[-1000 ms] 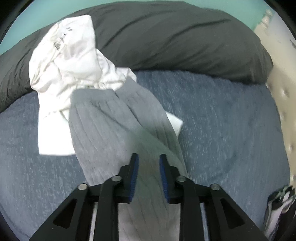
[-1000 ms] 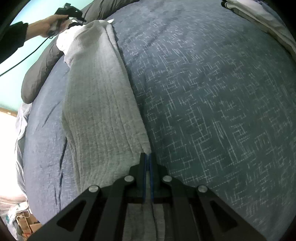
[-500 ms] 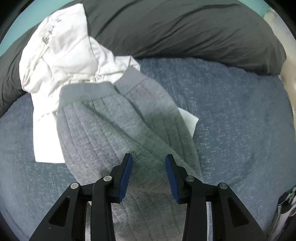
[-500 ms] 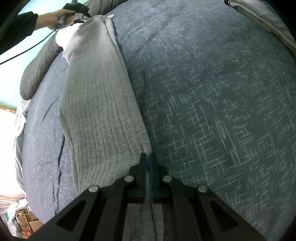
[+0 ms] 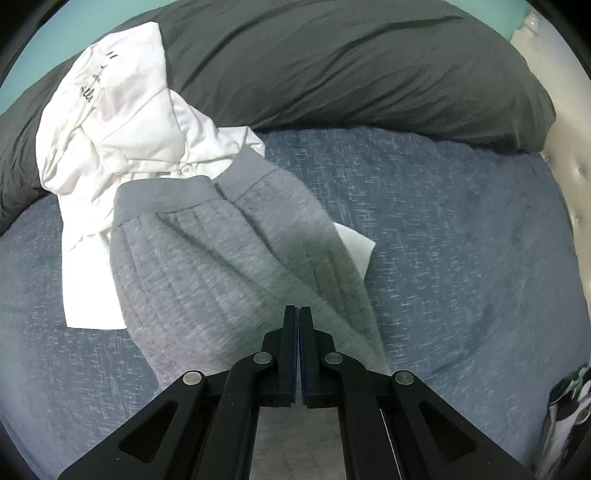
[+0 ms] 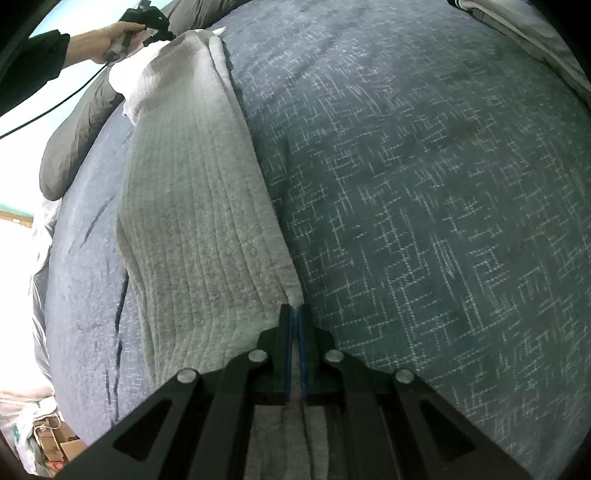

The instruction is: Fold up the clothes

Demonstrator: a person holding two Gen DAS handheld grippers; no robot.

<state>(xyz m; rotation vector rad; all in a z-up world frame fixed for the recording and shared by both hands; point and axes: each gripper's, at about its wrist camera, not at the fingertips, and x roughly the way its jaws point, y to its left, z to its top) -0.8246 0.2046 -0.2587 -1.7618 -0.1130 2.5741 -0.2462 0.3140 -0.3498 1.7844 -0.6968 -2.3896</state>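
Grey ribbed trousers lie stretched along the blue bedspread, their waistband at the far end in the left wrist view. My left gripper is shut over the trousers; whether it pinches fabric is unclear. In the right wrist view the trousers run away from me as a long strip. My right gripper is shut on the trousers' near edge. The left gripper shows far off, held by a hand at the other end.
A white shirt lies crumpled under the waistband, partly on a dark grey pillow. A padded headboard is at the right. Light bedding lies at the bed's far right corner. Boxes sit on the floor.
My left gripper opened wider, then closed fully over the grey trousers. The waistband end has spread wider. My right gripper stays shut on the trouser edge.
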